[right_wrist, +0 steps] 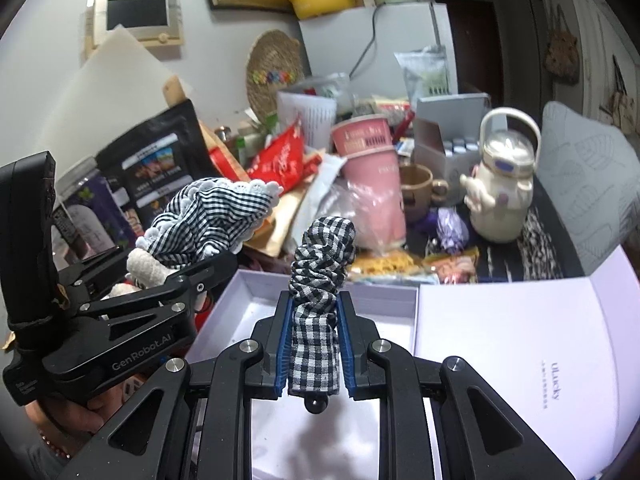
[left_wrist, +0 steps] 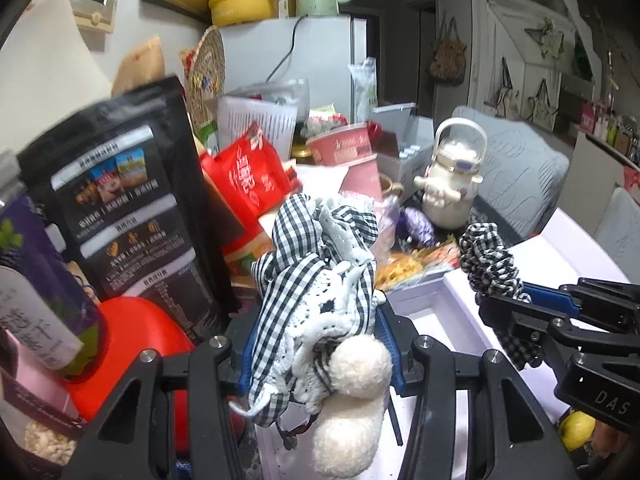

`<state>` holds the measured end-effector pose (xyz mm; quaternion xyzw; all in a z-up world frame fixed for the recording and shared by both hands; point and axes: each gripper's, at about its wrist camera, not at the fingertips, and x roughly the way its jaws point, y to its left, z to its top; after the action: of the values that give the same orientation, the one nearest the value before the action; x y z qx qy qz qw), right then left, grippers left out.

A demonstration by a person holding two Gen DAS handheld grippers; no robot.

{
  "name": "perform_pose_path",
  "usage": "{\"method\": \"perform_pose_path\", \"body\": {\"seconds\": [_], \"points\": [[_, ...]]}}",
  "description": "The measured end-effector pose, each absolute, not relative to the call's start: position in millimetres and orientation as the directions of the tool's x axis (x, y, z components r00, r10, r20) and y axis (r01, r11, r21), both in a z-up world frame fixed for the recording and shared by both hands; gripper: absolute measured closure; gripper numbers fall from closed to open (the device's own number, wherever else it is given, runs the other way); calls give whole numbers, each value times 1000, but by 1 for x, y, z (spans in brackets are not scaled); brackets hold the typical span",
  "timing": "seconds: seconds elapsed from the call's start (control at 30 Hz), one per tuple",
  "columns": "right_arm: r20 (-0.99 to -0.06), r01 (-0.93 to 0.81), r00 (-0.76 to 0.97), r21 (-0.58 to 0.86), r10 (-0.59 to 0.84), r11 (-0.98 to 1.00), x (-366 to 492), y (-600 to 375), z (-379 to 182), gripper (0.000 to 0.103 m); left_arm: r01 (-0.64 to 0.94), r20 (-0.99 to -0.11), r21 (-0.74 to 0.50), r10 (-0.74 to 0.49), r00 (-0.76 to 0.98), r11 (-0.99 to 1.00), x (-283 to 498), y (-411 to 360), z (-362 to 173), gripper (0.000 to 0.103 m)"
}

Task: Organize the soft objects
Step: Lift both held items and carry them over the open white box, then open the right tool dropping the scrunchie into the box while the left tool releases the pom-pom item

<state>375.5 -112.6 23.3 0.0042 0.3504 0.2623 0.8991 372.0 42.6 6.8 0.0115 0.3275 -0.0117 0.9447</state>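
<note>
My left gripper (left_wrist: 318, 336) is shut on a bundle of black-and-white checked cloth with white lace trim (left_wrist: 308, 276), and a fluffy white plush piece (left_wrist: 352, 392) hangs from it. My right gripper (right_wrist: 314, 320) is shut on a black-and-white checked scrunchie (right_wrist: 322, 256) that stands up between the blue pads (right_wrist: 283, 340). Both hover over an open pale lavender box (right_wrist: 256, 284) whose lid (right_wrist: 512, 320) lies flat to the right. The left gripper (right_wrist: 192, 276) with its cloth (right_wrist: 216, 208) is to the left of the right one. In the left wrist view the right gripper (left_wrist: 520, 300) and scrunchie (left_wrist: 488, 256) are at the right.
Clutter rings the box: a black pouch (left_wrist: 132, 208), a red bag (left_wrist: 248, 176), pink cups (right_wrist: 368, 168), a brown mug (right_wrist: 416, 184), a cream bottle with a handle (right_wrist: 504, 192), snack packets (right_wrist: 400, 264). A red bowl (left_wrist: 136, 340) and a purple jar (left_wrist: 36, 280) sit at the left.
</note>
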Motion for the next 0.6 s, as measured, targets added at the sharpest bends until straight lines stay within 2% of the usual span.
{"method": "perform_pose_path", "body": {"seconds": [0.4,0.5,0.6], "points": [[-716,-420,556,196,422,886,400,-108,-14,82,38,-728,27,-6,685,999,400,34,-33,55],[-729,-419,520,237,445,877,404,-110,-20,81,44,-749,2,-27,662,999,405,35,-40,55],[-736,-406,514,243,440,881,407,-113,-24,81,35,-764,28,-1,645,999,408,35,-47,55]]}}
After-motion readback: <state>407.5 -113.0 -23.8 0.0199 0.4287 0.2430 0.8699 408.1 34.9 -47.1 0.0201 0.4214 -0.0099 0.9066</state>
